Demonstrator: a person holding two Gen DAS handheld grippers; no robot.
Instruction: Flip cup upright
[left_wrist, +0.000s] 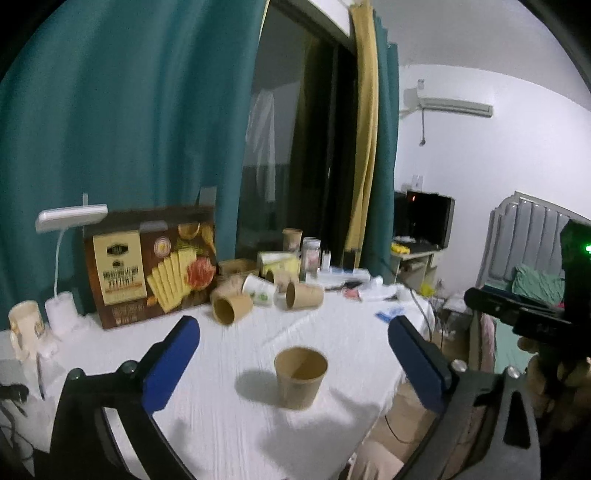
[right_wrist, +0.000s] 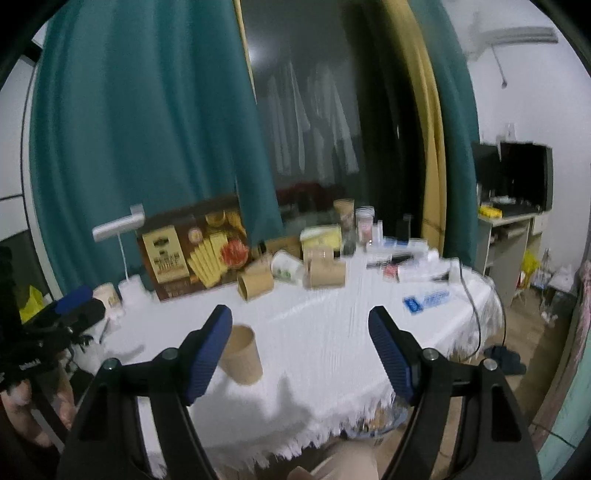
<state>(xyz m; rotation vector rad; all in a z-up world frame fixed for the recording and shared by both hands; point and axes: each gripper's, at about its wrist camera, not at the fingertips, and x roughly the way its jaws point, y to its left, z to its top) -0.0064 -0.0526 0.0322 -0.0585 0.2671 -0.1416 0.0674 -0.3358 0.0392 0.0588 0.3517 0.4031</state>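
A brown paper cup (left_wrist: 301, 378) stands upright, mouth up, on the white tablecloth (left_wrist: 229, 428). My left gripper (left_wrist: 293, 325) is open wide above and in front of it, and its blue pads (left_wrist: 173, 362) are well clear of the cup on both sides. In the right wrist view the same cup (right_wrist: 243, 356) shows just beyond the left finger of my right gripper (right_wrist: 300, 314). That gripper is open with nothing between its pads. The left gripper's blue tip (right_wrist: 75, 298) shows at that view's left edge.
Several brown cups (left_wrist: 231, 308) (left_wrist: 303, 295) and a white one (left_wrist: 260, 290) lie on their sides at the back of the table. A cracker box (left_wrist: 147, 266), a white desk lamp (left_wrist: 70, 218) and jars stand behind them. The cloth's fringed front edge (right_wrist: 332, 428) drops to the floor.
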